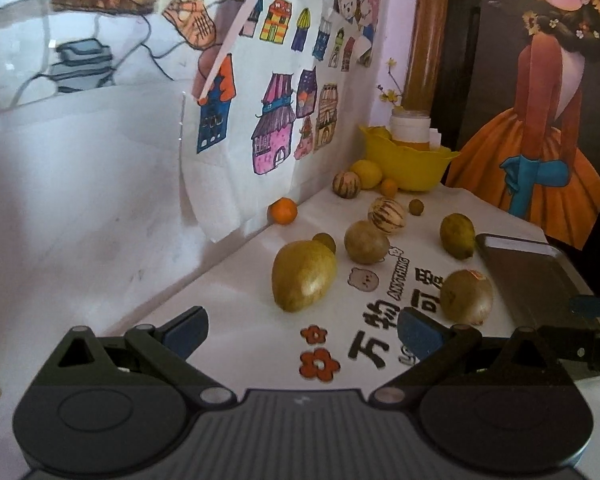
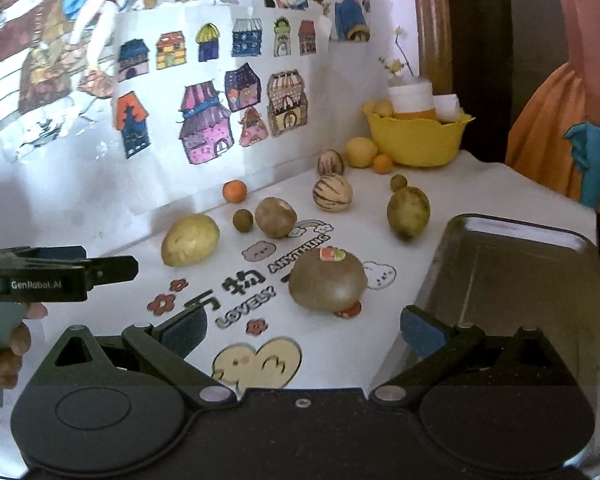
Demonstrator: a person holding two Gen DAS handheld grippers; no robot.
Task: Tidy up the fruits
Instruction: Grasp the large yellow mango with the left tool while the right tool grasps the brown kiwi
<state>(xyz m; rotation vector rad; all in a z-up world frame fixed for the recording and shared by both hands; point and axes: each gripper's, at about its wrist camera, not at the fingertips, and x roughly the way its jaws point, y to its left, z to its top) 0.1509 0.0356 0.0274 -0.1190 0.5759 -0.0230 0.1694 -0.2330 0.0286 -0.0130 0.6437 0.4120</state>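
Lying loose across the white printed cloth on the bench [image 2: 112,236], the fruits were all still outside the dark metal tray [image 2: 512,280] at the right, which looked empty. The right gripper [image 2: 302,332] hovered low with its jaws spread wide and nothing between them, facing the round brown fruit with a sticker [image 2: 327,282] just ahead. The left gripper [image 1: 302,330] was likewise wide open and empty, nearest the large yellow-green fruit [image 1: 303,275].

These fruits looked firm-skinned, rounded and fairly light, so likely to roll or slip if pinched off-centre; a hold across the widest middle seemed safest. The two striped ones [image 2: 332,192] might bruise under hard pressure.

Counted in the right wrist view: two striped fruits, two small oranges [image 2: 234,191], two small olive-green balls [image 2: 243,220], two brown round fruits, one green-yellow oval fruit [image 2: 408,212], one large yellow-green fruit and one yellow lemon-like fruit [image 2: 361,152] beside the yellow bowl [image 2: 416,140].
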